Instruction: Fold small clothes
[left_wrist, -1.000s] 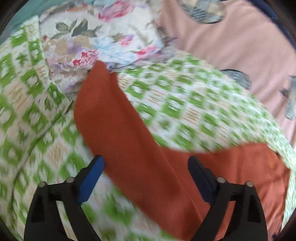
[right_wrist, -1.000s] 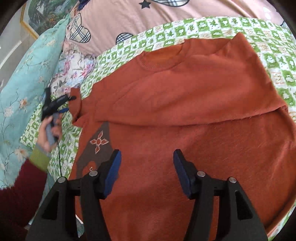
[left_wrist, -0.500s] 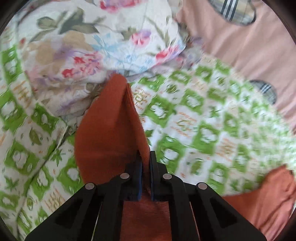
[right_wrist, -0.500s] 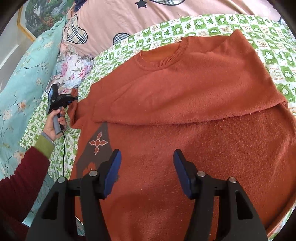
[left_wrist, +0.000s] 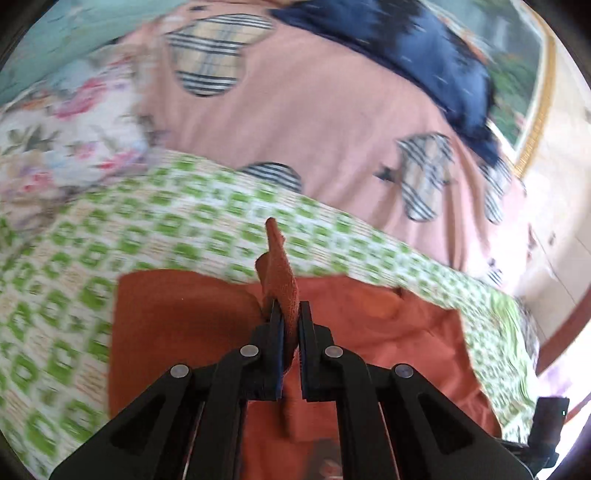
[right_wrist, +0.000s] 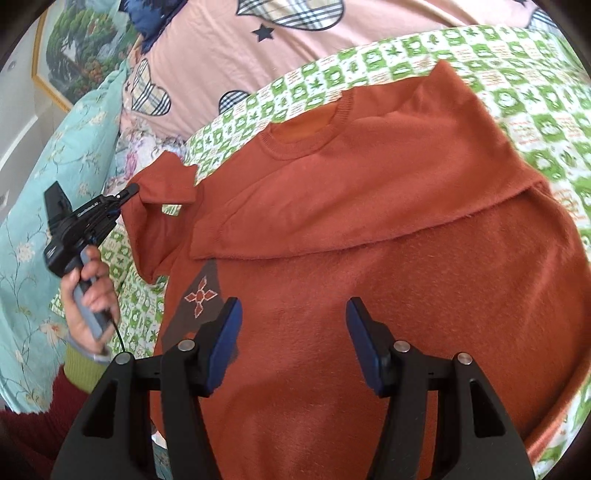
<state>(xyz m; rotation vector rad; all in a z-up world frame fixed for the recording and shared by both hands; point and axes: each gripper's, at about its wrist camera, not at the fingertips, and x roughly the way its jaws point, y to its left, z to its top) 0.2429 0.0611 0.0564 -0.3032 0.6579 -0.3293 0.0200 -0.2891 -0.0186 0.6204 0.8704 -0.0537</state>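
Bed covered by a green-and-white checked sheet (right_wrist: 532, 122) — printed squares, slightly rumpled at the edges. Lying on it: rust-orange sweater (right_wrist: 369, 229), spread front-up, neckline toward the pillows. At the head — pink quilt with plaid hearts (right_wrist: 221, 55), floral pillow (left_wrist: 62, 147), pale teal flowered bedding (right_wrist: 33, 221).

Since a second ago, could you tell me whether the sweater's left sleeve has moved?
Yes. The left claw, shut on the sleeve, has lifted it off the green checked bedspread and carried it toward the sweater body.
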